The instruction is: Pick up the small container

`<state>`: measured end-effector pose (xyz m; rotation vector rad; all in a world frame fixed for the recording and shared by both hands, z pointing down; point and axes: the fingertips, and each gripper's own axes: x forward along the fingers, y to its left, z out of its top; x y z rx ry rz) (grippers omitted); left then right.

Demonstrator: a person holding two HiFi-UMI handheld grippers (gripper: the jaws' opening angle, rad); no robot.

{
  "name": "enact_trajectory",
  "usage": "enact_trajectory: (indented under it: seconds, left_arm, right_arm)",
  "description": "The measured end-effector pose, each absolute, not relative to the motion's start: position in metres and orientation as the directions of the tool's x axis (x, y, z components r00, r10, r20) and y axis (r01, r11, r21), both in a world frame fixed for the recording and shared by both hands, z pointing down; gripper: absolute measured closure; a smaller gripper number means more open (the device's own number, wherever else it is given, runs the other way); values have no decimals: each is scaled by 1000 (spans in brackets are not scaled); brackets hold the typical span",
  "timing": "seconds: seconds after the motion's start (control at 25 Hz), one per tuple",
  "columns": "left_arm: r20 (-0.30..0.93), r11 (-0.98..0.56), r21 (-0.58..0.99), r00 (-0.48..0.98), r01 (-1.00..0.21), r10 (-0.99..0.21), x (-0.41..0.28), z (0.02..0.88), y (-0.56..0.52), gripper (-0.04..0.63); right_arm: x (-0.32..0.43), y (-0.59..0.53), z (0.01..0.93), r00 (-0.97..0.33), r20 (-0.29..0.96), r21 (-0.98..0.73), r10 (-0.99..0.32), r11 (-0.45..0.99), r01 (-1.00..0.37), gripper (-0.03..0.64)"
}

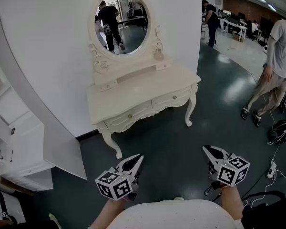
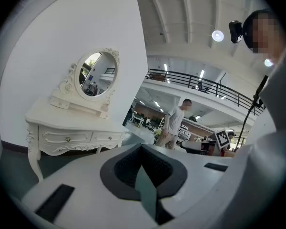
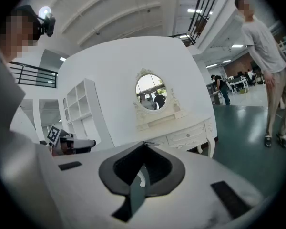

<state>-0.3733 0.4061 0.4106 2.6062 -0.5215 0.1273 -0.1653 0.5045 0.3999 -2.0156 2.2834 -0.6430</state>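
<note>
Hovering low in front of the white dressing table (image 1: 143, 97), both grippers sit well apart from it. Left gripper (image 1: 139, 158): jaws together, nothing btwn. Right gripper (image 1: 206, 149): same, closed & empty. Small container (image 1: 158, 54) is on the table's raised back shelf, right end, beside the oval mirror (image 1: 122, 23); too small for detail.
</note>
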Motion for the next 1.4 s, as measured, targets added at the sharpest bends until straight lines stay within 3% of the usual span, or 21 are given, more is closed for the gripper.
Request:
enact_trajectory:
  seconds: [0.4,0.88,1.4]
  left_arm:
    - [174,-820,435,928,-373,-330,-373,410,399,595]
    - [233,-792,480,925,-378,-300,-355,443,376,595]
    - [176,-685,595,900,-420,-399,-272,428,252,595]
  right_arm:
    - [-172,498,413,-158,311,-248,-937,81,-965,620]
    - [-159,477,451,-173,377,-280,-910,66,-958,618]
    - [-59,332,454,-258,389,-261,-884,163,-952,618]
